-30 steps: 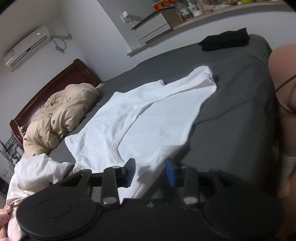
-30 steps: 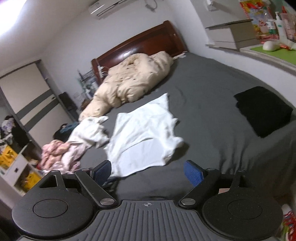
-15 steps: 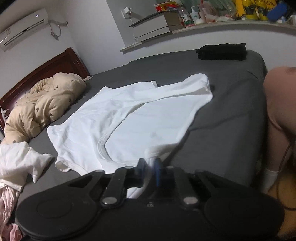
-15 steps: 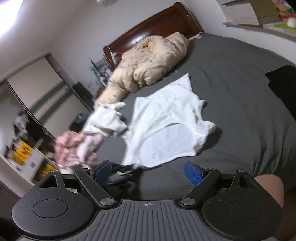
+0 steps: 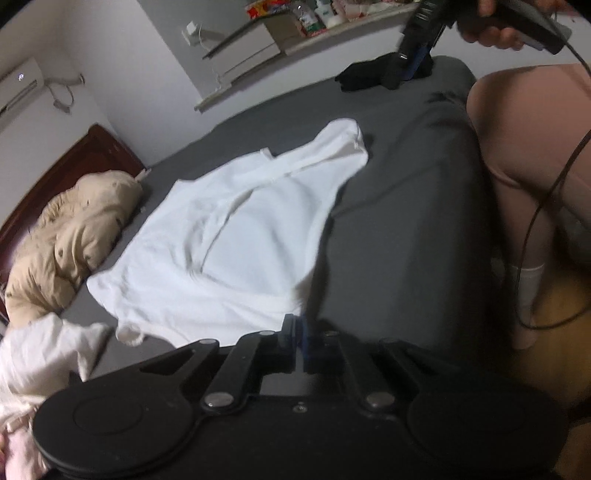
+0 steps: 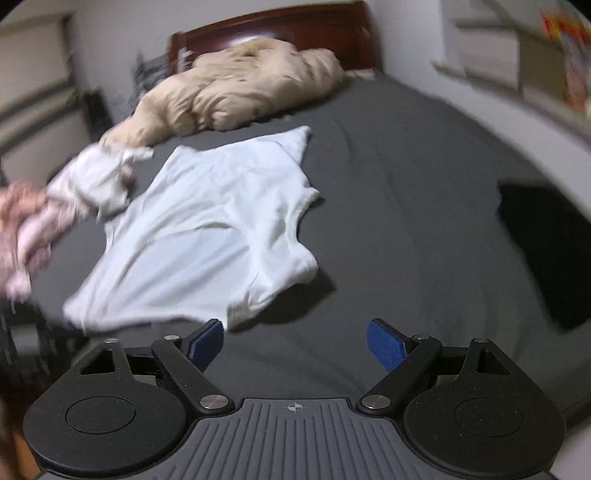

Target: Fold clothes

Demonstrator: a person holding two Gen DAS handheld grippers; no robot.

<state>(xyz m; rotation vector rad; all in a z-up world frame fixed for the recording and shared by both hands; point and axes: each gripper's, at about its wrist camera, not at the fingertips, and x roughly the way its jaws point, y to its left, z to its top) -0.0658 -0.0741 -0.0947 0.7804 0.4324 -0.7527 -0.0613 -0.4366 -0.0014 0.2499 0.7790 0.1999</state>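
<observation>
A white T-shirt (image 5: pixel 236 251) lies partly folded on the grey bed sheet (image 5: pixel 406 221). My left gripper (image 5: pixel 300 334) is shut on the shirt's near hem and lifts that edge slightly. In the right wrist view the same shirt (image 6: pixel 207 236) spreads across the sheet (image 6: pixel 388 206). My right gripper (image 6: pixel 295 341) is open and empty, above the sheet just short of the shirt's near corner. The right gripper also shows at the top of the left wrist view (image 5: pixel 417 62), held high in a hand.
A beige duvet (image 6: pixel 236 85) is bunched by the dark wooden headboard (image 6: pixel 280 22). A pile of white and pink clothes (image 6: pixel 55 199) lies at the bed's left edge. A black folded garment (image 6: pixel 546 240) sits at the right. The person's leg (image 5: pixel 535 155) stands by the bed.
My left gripper closed on the shirt's near hem and pulled it up a little. My right gripper swung left over the bed, staying open.
</observation>
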